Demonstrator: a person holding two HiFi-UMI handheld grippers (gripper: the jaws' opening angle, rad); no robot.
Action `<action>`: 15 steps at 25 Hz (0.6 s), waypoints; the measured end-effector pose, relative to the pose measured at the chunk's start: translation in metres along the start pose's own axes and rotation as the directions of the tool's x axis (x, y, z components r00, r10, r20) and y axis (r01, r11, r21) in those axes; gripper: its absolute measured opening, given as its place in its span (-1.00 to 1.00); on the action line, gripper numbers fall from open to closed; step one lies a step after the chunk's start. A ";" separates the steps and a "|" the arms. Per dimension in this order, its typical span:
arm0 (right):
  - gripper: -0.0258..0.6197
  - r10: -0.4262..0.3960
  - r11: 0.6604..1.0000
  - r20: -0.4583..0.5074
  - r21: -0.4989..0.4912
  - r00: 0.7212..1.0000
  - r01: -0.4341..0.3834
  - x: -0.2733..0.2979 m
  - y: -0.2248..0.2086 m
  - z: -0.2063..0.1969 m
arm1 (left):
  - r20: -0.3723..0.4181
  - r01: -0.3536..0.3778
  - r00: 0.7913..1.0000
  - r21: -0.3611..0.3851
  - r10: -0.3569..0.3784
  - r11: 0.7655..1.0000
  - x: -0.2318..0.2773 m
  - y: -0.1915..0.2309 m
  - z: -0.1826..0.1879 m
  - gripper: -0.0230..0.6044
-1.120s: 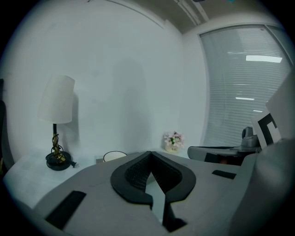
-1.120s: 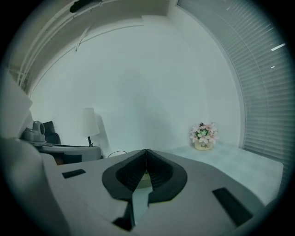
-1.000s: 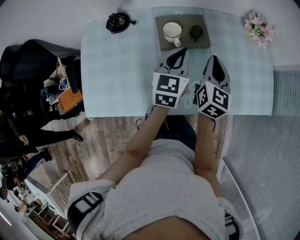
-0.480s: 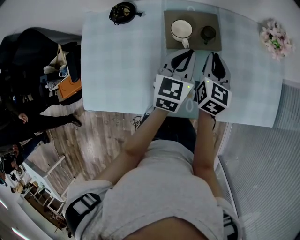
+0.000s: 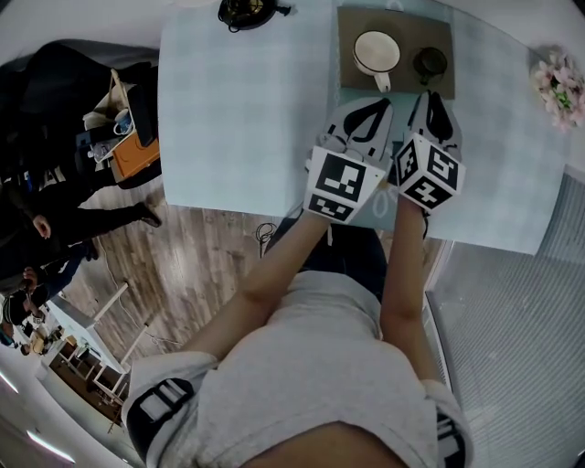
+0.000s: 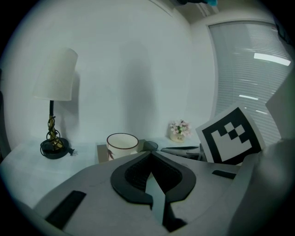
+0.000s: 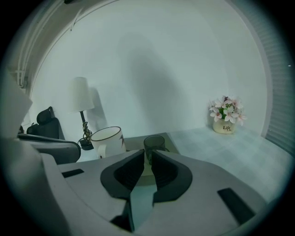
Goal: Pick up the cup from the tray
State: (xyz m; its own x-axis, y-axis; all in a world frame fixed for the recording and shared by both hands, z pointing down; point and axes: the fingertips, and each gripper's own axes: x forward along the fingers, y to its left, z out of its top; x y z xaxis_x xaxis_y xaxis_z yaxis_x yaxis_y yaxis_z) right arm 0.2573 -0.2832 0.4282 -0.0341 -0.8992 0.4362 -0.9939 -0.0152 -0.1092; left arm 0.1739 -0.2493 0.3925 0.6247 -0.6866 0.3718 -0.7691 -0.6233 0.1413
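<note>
A white cup with a dark rim and a handle stands on the left half of a brown tray at the table's far side. A small dark cup sits to its right on the same tray. My left gripper is shut and empty, just short of the tray's near edge, in line with the white cup. My right gripper is shut and empty too, close beside the left one, with the dark cup straight ahead of its tips and the white cup to the left.
A table lamp with a black base stands at the table's far left. A small pot of pink flowers is at the far right. The pale table ends near the person's body; a chair and bags lie left of it.
The right gripper has come forward to the tray's near edge, level with the left one. The left gripper has shifted only slightly. Both stay shut and empty. The head view has shifted.
</note>
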 end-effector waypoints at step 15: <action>-0.57 -0.035 0.999 -0.088 -0.008 0.996 0.034 0.050 -0.004 -0.022 | -0.042 0.052 0.998 -0.032 -0.053 0.998 0.015 0.007 -0.018 -0.91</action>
State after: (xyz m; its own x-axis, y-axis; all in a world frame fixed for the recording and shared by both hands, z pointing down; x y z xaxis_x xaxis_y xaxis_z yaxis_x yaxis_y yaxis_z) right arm 0.2570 -0.3183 0.4704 -0.0085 -0.8564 0.5162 -0.9953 -0.0424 -0.0868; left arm 0.1754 -0.2576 0.4157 0.6587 -0.6361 0.4019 -0.7396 -0.6457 0.1901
